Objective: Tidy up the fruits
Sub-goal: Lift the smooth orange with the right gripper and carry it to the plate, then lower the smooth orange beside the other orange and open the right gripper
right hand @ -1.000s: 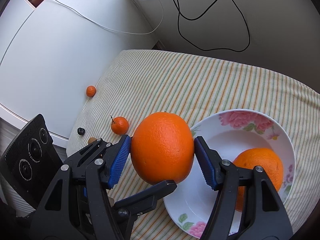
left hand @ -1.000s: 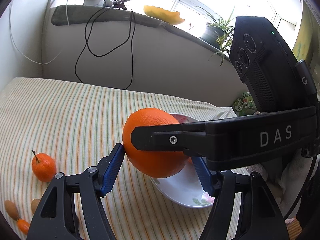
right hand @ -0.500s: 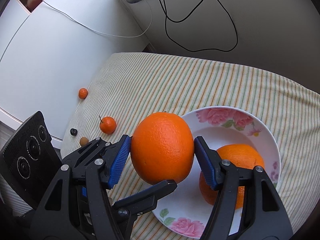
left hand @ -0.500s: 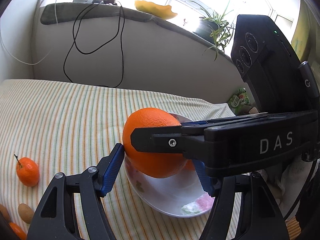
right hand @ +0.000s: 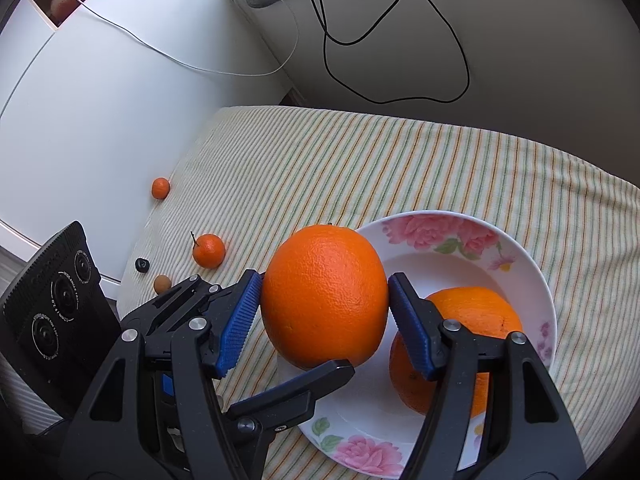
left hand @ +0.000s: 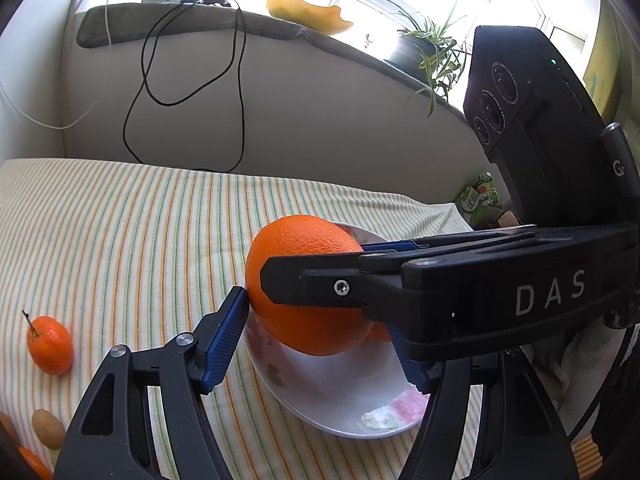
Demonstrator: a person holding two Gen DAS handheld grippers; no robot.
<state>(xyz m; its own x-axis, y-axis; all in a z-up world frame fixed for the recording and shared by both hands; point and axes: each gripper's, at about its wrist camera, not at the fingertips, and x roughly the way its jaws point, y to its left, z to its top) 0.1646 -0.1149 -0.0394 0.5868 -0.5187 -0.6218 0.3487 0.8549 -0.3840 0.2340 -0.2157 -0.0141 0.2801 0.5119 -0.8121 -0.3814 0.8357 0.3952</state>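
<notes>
- Orange in colour and pebbled in skin, the large orange (right hand: 324, 296) is the item being handled; it is held at the left rim of the plate (right hand: 440, 232), partly above the bowl and partly above the cloth.
- Right hand-held gripper (right hand: 324, 282): clenched on the large orange. Both blue ribbed pads (right hand: 240, 320) press against opposite flanks of the fruit.
- Left hand-held gripper (left hand: 320, 320): also grasping the large orange, crosswise to the right unit. Its near pad lies against the skin. The far pad meets the fruit behind the right unit's black finger and is largely hidden.
- In the right wrist view, one black finger of the left unit passes under the lower front of the fruit.
- Plate: white with pink flowers, standing on the bench, which is covered by a striped cloth (right hand: 360, 160).
- A second orange (right hand: 472, 312) lies inside the plate, behind the right unit's right finger.
- Loose items on the cloth, well apart from the plate:
- a stemmed mandarin (right hand: 209, 251);
- a smaller mandarin (right hand: 160, 188) at the cloth's far edge;
- a small brown fruit (right hand: 162, 283);
- a small black object (right hand: 141, 265), too small to identify.
- A black cable (right hand: 400, 100) hangs down the wall behind the bench.
</notes>
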